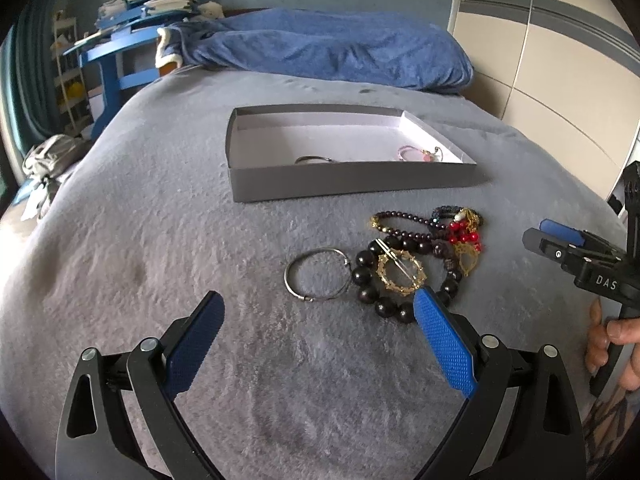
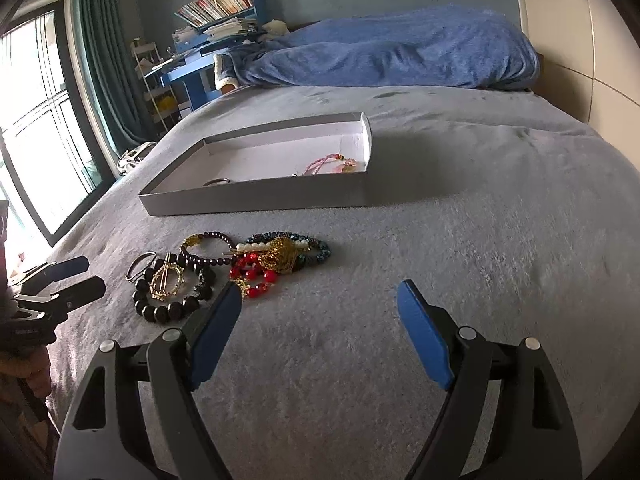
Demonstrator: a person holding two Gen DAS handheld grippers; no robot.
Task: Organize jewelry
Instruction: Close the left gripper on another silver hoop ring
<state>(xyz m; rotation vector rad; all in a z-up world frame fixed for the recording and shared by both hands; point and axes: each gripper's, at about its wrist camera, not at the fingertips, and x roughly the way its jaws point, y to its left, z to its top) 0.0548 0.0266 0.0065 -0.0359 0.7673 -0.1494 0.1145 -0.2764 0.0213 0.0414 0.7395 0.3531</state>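
On the grey bed (image 1: 160, 240), the left gripper (image 1: 318, 304), fingers apart and empty, hovers near a silver bangle (image 1: 316, 276) at its 12 o'clock. At the bangle's 3 o'clock a pile of bead bracelets (image 1: 424, 256) waits; the grey box (image 1: 352, 182), at 12 o'clock, already holds two pieces. The right gripper (image 2: 320, 294) is likewise spread and empty. Picking looks under way; next, fingers must close on one piece.

My left camera looks down from the left, my right from the right; both share the jewelry pile (image 1: 420, 260) and box (image 2: 256, 200).
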